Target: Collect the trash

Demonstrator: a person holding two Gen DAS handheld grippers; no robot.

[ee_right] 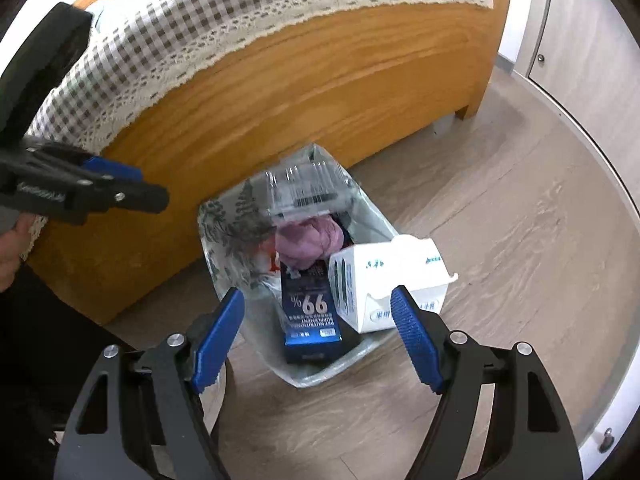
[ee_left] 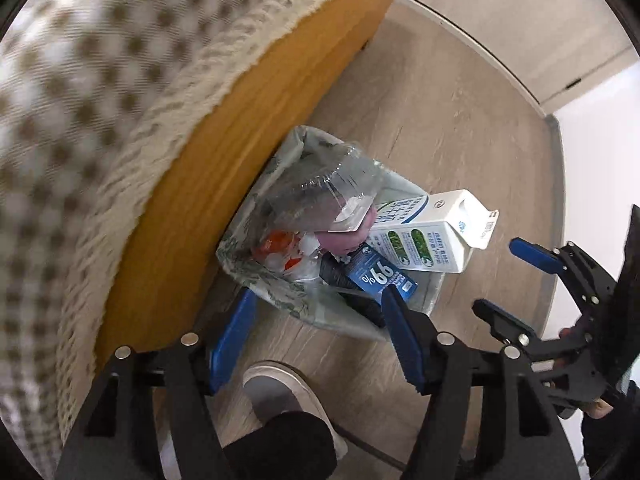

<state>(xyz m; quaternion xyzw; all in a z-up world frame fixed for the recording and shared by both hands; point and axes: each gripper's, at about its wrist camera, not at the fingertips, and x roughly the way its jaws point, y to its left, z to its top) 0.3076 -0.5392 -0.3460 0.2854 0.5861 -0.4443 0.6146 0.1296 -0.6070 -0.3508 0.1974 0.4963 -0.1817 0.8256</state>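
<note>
A small bin (ee_left: 276, 292) lined with a patterned bag stands on the floor against the bed. It is piled with trash: a clear plastic container (ee_left: 320, 188) on top, a pink wad (ee_left: 356, 236), a blue box marked 99% (ee_left: 380, 276) and a white milk carton (ee_left: 432, 232) leaning over the rim. My left gripper (ee_left: 316, 340) hangs open above the bin's near side, nothing between its fingers. My right gripper (ee_right: 316, 340) is open too, over the bin (ee_right: 228, 224), the blue box (ee_right: 312, 312) and the carton (ee_right: 384, 280). The clear container (ee_right: 308, 192) looks blurred.
A wooden bed frame (ee_right: 304, 80) with a checked, lace-edged cover (ee_right: 200, 12) runs behind the bin. A person's shoe (ee_left: 280, 392) stands on the wood floor (ee_right: 500, 240) just in front of it. Each gripper shows in the other's view: right gripper (ee_left: 500, 276), left gripper (ee_right: 148, 188).
</note>
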